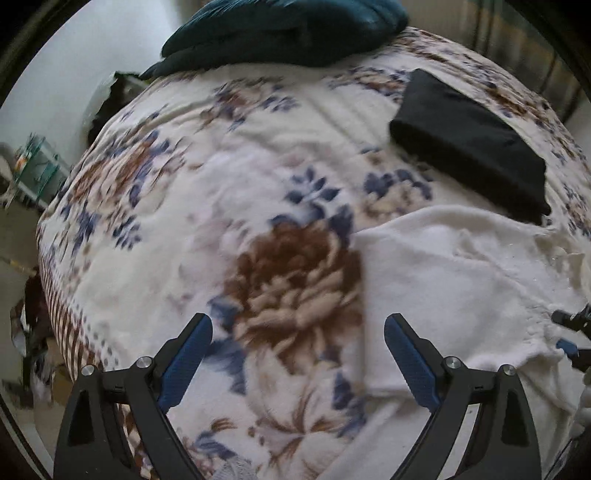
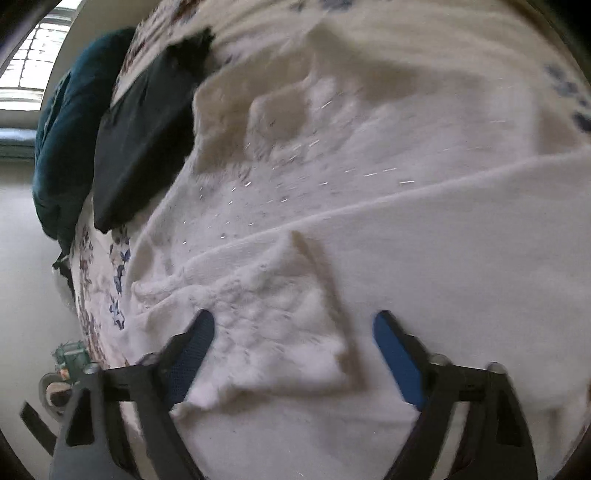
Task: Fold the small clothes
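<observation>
A white fuzzy garment (image 1: 454, 288) lies spread on the floral bedspread (image 1: 221, 206), at the right of the left wrist view. My left gripper (image 1: 298, 328) is open and empty above the bedspread, its right finger over the garment's left edge. In the right wrist view the white garment (image 2: 369, 229) fills the frame, with small glinting threads and a raised folded flap (image 2: 280, 317). My right gripper (image 2: 293, 326) is open, its fingers on either side of that flap. The right gripper's tips (image 1: 570, 332) show at the right edge of the left wrist view.
A folded black garment (image 1: 472, 147) lies on the bed beyond the white one; it also shows in the right wrist view (image 2: 140, 140). A dark teal pillow or blanket (image 1: 288, 29) lies at the far end. The bed's left edge drops to the floor with clutter (image 1: 33, 173).
</observation>
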